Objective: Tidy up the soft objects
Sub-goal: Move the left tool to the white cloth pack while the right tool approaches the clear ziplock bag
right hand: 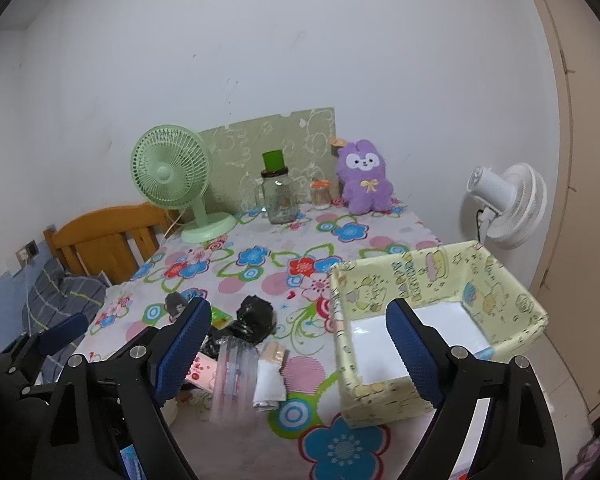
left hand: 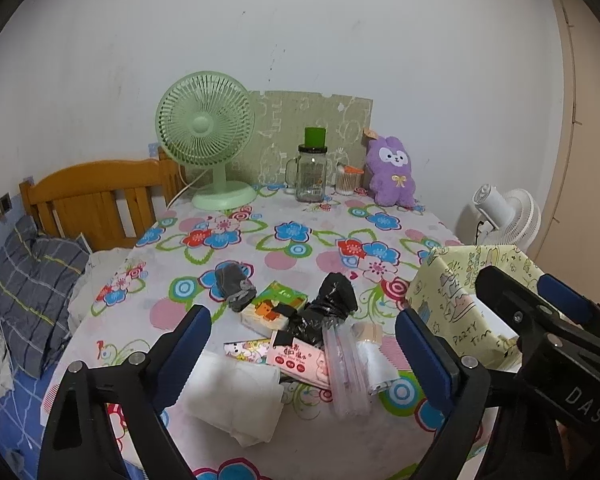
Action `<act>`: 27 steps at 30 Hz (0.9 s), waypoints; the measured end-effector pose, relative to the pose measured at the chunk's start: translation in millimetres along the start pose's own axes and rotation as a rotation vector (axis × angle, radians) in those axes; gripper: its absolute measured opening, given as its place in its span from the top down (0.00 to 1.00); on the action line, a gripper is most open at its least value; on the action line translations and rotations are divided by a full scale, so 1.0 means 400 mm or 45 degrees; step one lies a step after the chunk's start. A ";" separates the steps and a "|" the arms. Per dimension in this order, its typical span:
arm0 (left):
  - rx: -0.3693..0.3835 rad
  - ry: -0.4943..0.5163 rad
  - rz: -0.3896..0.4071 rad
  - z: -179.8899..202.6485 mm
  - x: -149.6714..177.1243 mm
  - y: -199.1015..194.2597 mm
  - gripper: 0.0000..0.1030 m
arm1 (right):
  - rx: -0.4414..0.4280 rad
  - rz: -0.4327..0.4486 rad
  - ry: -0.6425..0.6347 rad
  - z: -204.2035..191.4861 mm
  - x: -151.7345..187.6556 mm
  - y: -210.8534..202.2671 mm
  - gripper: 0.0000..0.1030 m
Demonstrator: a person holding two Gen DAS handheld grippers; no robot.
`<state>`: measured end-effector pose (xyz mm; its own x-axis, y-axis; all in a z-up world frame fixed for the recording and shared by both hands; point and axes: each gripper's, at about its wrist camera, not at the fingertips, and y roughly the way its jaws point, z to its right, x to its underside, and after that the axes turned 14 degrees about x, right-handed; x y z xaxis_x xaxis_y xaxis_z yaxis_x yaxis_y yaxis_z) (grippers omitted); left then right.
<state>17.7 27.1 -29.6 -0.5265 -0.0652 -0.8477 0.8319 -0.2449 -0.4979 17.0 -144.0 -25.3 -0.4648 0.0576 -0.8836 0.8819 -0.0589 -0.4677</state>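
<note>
A pile of soft things lies at the table's near edge: a folded white cloth (left hand: pixel 236 394), a grey sock (left hand: pixel 234 286), a tissue pack (left hand: pixel 274 308), a black plastic bag (left hand: pixel 332 300), a pink wipes pack (left hand: pixel 300 362), a clear plastic roll (left hand: pixel 346 368) and a white bag roll (left hand: pixel 374 364). A yellow patterned box (right hand: pixel 440 336), empty inside, stands to their right. My left gripper (left hand: pixel 302 354) is open above the pile. My right gripper (right hand: pixel 298 348) is open between the pile and the box. The right gripper also shows in the left wrist view (left hand: pixel 540 308).
At the table's back stand a green fan (left hand: pixel 206 140), a glass jar with a green lid (left hand: pixel 311 170), a cotton swab jar (left hand: pixel 346 180) and a purple plush (left hand: pixel 392 170). A wooden bed headboard (left hand: pixel 96 196) and pillow (left hand: pixel 32 292) lie left. A white fan (right hand: pixel 508 204) stands right.
</note>
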 end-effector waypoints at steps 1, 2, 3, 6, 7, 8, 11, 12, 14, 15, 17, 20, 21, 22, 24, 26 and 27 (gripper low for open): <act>0.001 -0.004 -0.004 -0.007 0.005 0.003 0.10 | -0.010 -0.007 -0.002 -0.006 0.005 0.005 0.12; -0.003 -0.010 -0.013 -0.015 0.010 0.008 0.10 | -0.015 -0.012 -0.004 -0.013 0.010 0.009 0.12; -0.004 -0.012 -0.018 -0.019 0.015 0.009 0.11 | -0.020 -0.018 -0.007 -0.021 0.015 0.013 0.12; -0.009 -0.018 -0.035 -0.036 0.030 0.020 0.11 | -0.027 -0.037 -0.017 -0.046 0.029 0.026 0.12; -0.009 -0.023 -0.043 -0.044 0.036 0.024 0.12 | -0.030 -0.043 -0.016 -0.052 0.035 0.030 0.12; -0.009 -0.026 -0.046 -0.046 0.041 0.026 0.12 | -0.032 -0.047 -0.014 -0.058 0.039 0.033 0.12; -0.010 -0.038 -0.075 -0.065 0.058 0.040 0.12 | -0.040 -0.073 -0.008 -0.076 0.061 0.048 0.12; -0.012 -0.041 -0.091 -0.073 0.065 0.048 0.12 | -0.041 -0.082 -0.013 -0.084 0.067 0.054 0.13; -0.020 -0.044 -0.114 -0.083 0.076 0.059 0.12 | -0.040 -0.096 -0.028 -0.098 0.080 0.064 0.13; -0.024 -0.048 -0.125 -0.090 0.082 0.064 0.12 | -0.040 -0.106 -0.039 -0.108 0.087 0.072 0.13; -0.030 -0.056 -0.139 -0.103 0.092 0.073 0.12 | -0.038 -0.121 -0.048 -0.120 0.097 0.082 0.14; -0.036 -0.078 -0.170 -0.125 0.106 0.090 0.12 | -0.034 -0.149 -0.060 -0.140 0.112 0.103 0.15; -0.037 -0.085 -0.180 -0.132 0.112 0.095 0.12 | -0.032 -0.162 -0.067 -0.149 0.117 0.112 0.16; -0.038 -0.094 -0.193 -0.140 0.117 0.103 0.12 | -0.031 -0.171 -0.072 -0.154 0.123 0.120 0.16; -0.042 -0.104 -0.209 -0.149 0.124 0.113 0.12 | -0.033 -0.187 -0.081 -0.162 0.129 0.130 0.16; -0.046 -0.110 -0.222 -0.159 0.129 0.122 0.13 | -0.032 -0.200 -0.095 -0.172 0.135 0.141 0.17; -0.045 -0.114 -0.230 -0.163 0.132 0.127 0.13 | -0.032 -0.207 -0.103 -0.177 0.138 0.146 0.17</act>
<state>43.7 74.2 -111.5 -0.6799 -0.1091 -0.7252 0.7273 -0.2265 -0.6478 48.3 -73.7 -99.8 -0.6054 -0.0161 -0.7958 0.7958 -0.0305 -0.6048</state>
